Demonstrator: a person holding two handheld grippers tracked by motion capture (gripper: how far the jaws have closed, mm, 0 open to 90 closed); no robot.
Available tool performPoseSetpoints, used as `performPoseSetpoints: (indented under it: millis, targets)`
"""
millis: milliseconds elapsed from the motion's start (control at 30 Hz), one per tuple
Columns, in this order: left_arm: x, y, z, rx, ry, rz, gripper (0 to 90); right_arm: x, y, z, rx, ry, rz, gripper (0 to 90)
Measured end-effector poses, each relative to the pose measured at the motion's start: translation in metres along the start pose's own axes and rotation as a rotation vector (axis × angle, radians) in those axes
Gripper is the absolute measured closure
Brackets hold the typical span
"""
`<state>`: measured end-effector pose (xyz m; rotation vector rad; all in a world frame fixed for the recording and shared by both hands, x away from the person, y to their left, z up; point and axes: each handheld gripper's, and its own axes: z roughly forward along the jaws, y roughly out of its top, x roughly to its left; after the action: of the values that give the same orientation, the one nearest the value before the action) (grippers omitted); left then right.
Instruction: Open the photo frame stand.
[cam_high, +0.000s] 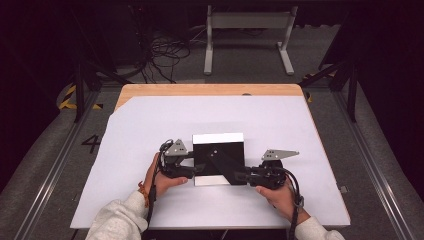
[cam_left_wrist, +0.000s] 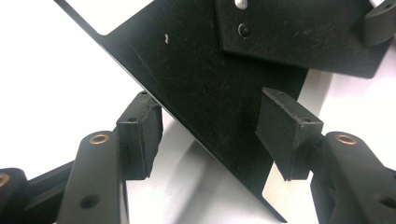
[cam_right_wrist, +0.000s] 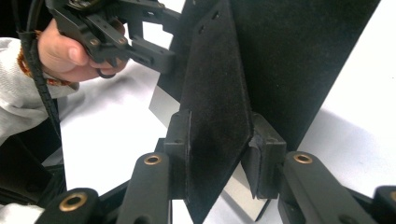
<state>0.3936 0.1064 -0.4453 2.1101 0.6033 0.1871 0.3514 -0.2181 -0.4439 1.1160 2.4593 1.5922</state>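
Note:
A black-backed picture frame (cam_high: 218, 150) lies face down on a white sheet (cam_high: 150, 125), with pale strips at its far and near edges. Its black easel stand (cam_high: 222, 165) is lifted off the back. My right gripper (cam_high: 240, 175) comes in from the right; in the right gripper view (cam_right_wrist: 217, 149) both pads press the sides of the stand (cam_right_wrist: 215, 93). My left gripper (cam_high: 196, 170) is at the frame's near left corner. In the left gripper view (cam_left_wrist: 212, 133) the jaws straddle that corner of the back board (cam_left_wrist: 201, 84), and the left pad (cam_left_wrist: 140, 135) mostly stands apart from the edge.
The sheet covers a wooden table (cam_high: 210, 90) whose far edge shows. Beyond it, on the floor, are loose cables (cam_high: 165, 55) and a white metal leg frame (cam_high: 247, 35). A hand in a grey sleeve (cam_right_wrist: 70, 56) holds the left gripper.

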Motion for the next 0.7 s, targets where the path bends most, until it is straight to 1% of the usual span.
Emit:
performPoseSetpoints:
  millis: [67,100,133,167,200,267,367,433,500,533,567,633,700]
  targets:
    - [0.000,0.000,-0.001,-0.003,0.001,0.007,41.8,0.000,0.000,0.000,0.001,-0.003,-0.002,65.8]
    - [0.000,0.000,-0.001,-0.005,-0.003,0.002,41.4,0.000,0.000,0.000,0.002,-0.002,-0.005,65.9]
    - [0.000,-0.001,0.000,-0.009,-0.015,-0.006,38.4,0.001,0.000,0.000,0.005,0.000,-0.013,66.0]
    - [0.000,-0.001,0.000,-0.009,-0.015,-0.006,37.1,0.001,0.000,-0.001,0.005,-0.003,-0.018,66.0]
    - [0.000,-0.001,0.001,-0.007,-0.026,-0.014,37.1,0.001,0.000,-0.001,0.005,-0.003,-0.018,66.0]
    - [0.001,-0.002,0.003,-0.005,-0.046,-0.026,33.5,0.002,0.000,-0.001,0.003,-0.004,-0.024,66.0]
    - [0.002,-0.003,0.007,0.015,-0.075,-0.043,30.5,0.003,0.000,-0.001,0.005,0.000,-0.031,65.9]
    - [0.002,-0.003,0.009,0.019,-0.091,-0.057,31.8,0.003,0.001,-0.001,0.003,0.002,-0.036,65.9]
    - [0.002,-0.004,0.010,0.016,-0.105,-0.059,31.9,0.004,0.001,-0.001,0.004,0.000,-0.041,65.8]
    - [0.003,-0.003,0.009,0.008,-0.107,-0.056,32.0,0.004,0.001,-0.001,0.005,-0.003,-0.043,65.8]
    - [0.003,-0.003,0.007,0.000,-0.114,-0.064,33.1,0.003,0.001,-0.001,0.008,-0.008,-0.046,65.8]
    - [0.003,-0.003,0.004,-0.014,-0.105,-0.049,37.9,0.003,0.000,-0.001,0.010,-0.015,-0.042,65.8]
    - [0.003,-0.002,0.000,-0.035,-0.088,-0.034,40.0,0.003,-0.001,0.000,0.013,-0.021,-0.045,65.9]
